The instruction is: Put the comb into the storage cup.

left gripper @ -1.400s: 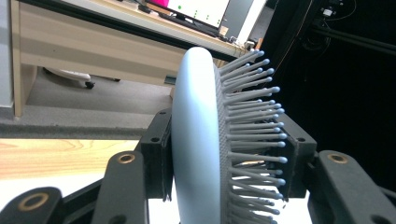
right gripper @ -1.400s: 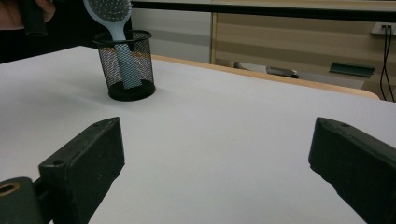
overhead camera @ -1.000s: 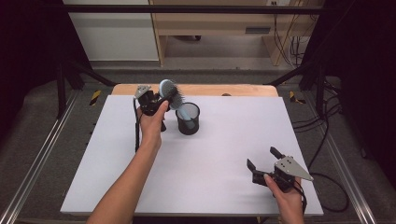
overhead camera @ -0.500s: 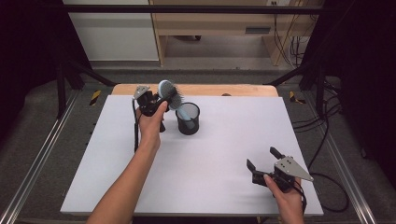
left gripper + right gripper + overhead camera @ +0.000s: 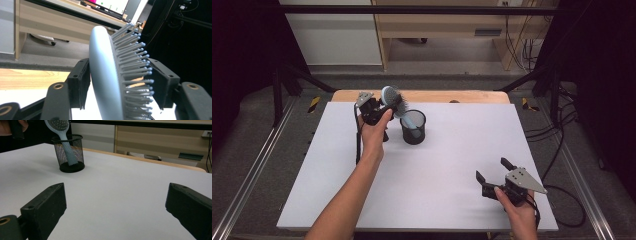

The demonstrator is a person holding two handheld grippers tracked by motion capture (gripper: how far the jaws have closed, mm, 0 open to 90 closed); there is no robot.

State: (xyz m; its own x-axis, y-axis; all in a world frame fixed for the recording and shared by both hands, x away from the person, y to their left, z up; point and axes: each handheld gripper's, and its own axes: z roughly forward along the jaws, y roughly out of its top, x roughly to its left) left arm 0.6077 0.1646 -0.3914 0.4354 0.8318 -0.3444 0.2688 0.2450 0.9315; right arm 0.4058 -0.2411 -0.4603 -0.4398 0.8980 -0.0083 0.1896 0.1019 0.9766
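Hairbrush (image 5: 393, 100) stands handle-down in mesh cup (image 5: 413, 128) at far side of desk (image 5: 432, 170), head leaning out over rim. Left gripper (image 5: 117, 82) around head, jaws just opening, pads apparently off it (release, likely). Right gripper (image 5: 494, 175) spread wide, idle near front edge, well apart.

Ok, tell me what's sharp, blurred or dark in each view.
High view: white table evenly lit, surroundings dark, soft overall. Left gripper view: hairbrush close and fairly sharp, right side black. Right gripper view: mesh cup sharp, near pads dim and slightly soft.
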